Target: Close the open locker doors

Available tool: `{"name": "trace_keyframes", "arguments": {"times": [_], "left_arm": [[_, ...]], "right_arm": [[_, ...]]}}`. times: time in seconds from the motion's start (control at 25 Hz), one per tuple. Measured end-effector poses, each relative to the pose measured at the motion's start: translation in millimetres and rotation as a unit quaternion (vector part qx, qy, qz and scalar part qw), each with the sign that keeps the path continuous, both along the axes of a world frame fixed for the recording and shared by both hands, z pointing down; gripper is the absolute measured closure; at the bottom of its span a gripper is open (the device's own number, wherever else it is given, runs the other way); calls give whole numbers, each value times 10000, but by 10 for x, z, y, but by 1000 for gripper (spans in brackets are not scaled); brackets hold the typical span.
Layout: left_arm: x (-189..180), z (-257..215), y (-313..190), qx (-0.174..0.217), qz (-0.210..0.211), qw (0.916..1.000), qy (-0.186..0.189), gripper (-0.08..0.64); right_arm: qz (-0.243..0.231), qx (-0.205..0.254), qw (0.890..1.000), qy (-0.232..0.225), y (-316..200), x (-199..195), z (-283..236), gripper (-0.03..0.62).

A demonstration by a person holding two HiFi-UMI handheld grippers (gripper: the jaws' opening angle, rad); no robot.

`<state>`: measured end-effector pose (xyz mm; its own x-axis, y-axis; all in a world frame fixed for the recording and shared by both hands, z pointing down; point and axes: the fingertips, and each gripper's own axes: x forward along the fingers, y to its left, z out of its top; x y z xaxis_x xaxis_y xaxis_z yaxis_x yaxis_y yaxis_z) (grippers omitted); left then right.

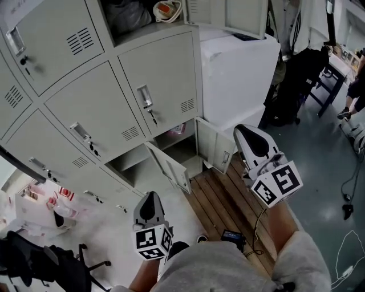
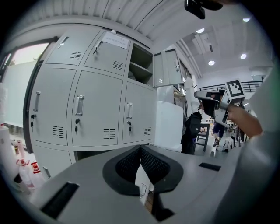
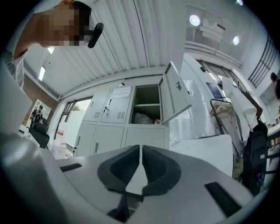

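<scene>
Head view: two lower locker doors [image 1: 171, 165] hang open near left tongs [image 1: 149, 204] and right tongs [image 1: 250, 138]; closing seems unstarted. Left gripper view: tongs pressed together, empty. Right gripper view: likewise, facing the open upper locker door [image 3: 175, 92].

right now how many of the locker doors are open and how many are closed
open locker doors: 3
closed locker doors: 6
total: 9
</scene>
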<state>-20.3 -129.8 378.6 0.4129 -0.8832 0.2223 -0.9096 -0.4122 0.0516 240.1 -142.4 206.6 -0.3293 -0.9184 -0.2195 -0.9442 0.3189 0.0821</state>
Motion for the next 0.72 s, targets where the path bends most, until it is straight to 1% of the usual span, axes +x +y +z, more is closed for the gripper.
{"name": "trace_keyframes", "arguments": {"times": [0.16, 0.28, 0.4, 0.56, 0.6, 0.68, 0.72], "left_arm": [[-48, -20, -18, -6, -52, 10000, 7, 551], [-107, -12, -3, -45, -105, 9999, -14, 551], [-140, 9, -23, -54, -125, 9999, 38, 551], [-191, 32, -85, -51, -143, 9998, 120, 551], [-214, 30, -101, -52, -153, 9998, 134, 550], [-259, 26, -118, -64, -191, 9997, 169, 550], [-283, 25, -124, -73, -216, 9996, 183, 551]], "right_arm": [[245, 426, 9985, 241, -233, 260, -408, 552], [459, 692, 9962, 253, -383, 467, -704, 552], [664, 873, 9938, 178, -561, 727, -987, 551], [923, 966, 9909, -158, -814, 1155, -1368, 549], [943, 964, 9906, -238, -881, 1249, -1455, 535], [907, 953, 9907, -356, -1002, 1391, -1610, 477], [878, 949, 9908, -399, -1052, 1438, -1670, 467]]}}
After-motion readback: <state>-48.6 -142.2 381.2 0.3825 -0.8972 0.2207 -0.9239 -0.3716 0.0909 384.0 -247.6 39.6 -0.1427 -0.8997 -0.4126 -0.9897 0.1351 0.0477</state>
